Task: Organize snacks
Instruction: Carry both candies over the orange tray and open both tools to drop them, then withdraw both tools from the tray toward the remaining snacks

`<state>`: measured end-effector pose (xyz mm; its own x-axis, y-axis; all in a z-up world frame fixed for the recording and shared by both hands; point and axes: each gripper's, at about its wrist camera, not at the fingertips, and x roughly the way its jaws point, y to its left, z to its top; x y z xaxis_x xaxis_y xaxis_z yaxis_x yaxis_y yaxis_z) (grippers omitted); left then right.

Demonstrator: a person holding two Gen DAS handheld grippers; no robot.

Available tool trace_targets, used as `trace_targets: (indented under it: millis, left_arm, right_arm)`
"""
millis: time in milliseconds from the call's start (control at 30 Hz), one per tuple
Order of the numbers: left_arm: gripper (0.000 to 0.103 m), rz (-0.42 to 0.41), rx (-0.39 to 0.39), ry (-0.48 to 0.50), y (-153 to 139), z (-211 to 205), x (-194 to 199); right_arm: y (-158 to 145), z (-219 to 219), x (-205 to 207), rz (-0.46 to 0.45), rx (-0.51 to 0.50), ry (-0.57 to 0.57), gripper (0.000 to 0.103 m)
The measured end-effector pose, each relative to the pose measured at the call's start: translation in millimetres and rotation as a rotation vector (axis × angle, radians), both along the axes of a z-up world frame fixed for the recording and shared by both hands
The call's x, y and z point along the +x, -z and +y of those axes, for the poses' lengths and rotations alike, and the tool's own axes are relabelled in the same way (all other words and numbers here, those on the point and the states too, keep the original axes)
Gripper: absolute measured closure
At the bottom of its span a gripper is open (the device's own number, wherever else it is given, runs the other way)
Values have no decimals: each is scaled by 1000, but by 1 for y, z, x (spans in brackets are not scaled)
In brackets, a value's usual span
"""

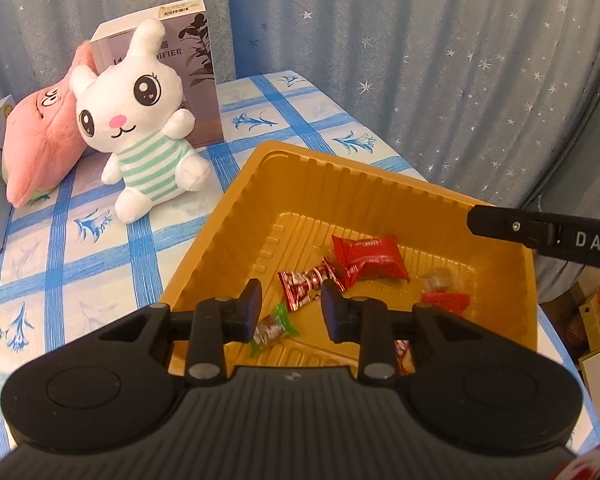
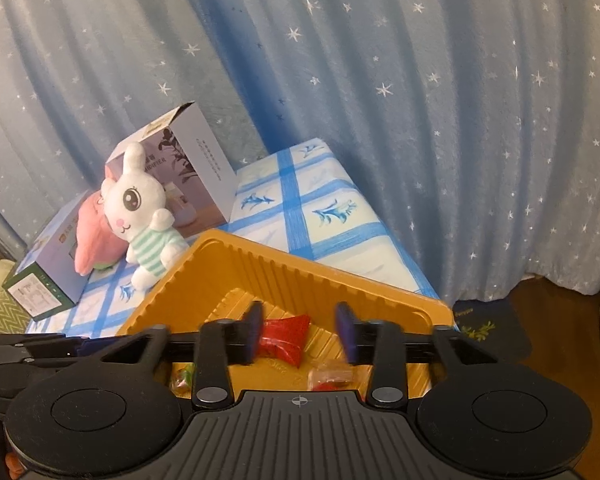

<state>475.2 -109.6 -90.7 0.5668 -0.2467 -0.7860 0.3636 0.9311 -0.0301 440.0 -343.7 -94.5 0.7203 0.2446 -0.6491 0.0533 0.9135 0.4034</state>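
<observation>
Your left claw [image 1: 290,306] hangs over the yellow tray [image 1: 236,216]. Its two fingers stand a little apart, and nothing is pinched between them. A green-ended candy [image 1: 274,330] lies on the tray floor just under the left finger. A red and white striped candy [image 1: 308,282] lies a bit further in, and a big red snack pack [image 1: 370,260] lies next to it. A small clear-wrapped candy [image 1: 440,278] and a small red packet [image 1: 448,302] sit on the right side of the tray.

Your right claw [image 2: 300,330] is over the same tray too. Its fingers are apart and hold nothing. The red snack pack lies on the tray floor below the gap, near the left finger.

The tray rests on a table with a blue checked cloth [image 1: 80,264]. A white bunny toy [image 1: 140,120] and a pink plush toy [image 1: 44,140] lean on a box [image 1: 198,76] at the back, well apart from the tray.
</observation>
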Motion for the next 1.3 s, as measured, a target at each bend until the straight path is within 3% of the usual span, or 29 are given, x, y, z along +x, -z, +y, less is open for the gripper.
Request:
trace_targets:
  millis: [333,467,600,700,967,1300]
  left_arm:
    - [66,-19,-41,-30,-22,16,-38]
    - [64,-32,-46,-51,-31,24,-63]
    - [63,-50,-48,-72,-42,30,-93]
    - [55,-57,-57,-92,-51,36,-117]
    - [55,-67,-82,-152,-65,46,-186]
    - [53,-42,-85,-246,-62,56,-262]
  right_arm:
    - [-15,1,-35,-5,-8,-41,32]
    - [-23,2,-55,-6,-24,-58,27]
    - [-32,1,-78,-13,-34,-83,25]
    - [-39,4,-96,-20,-45,-105,24]
    - [-52,15,-146,-18,-61,-188,22]
    - [-50,30,-197,-16,-78,-301,22]
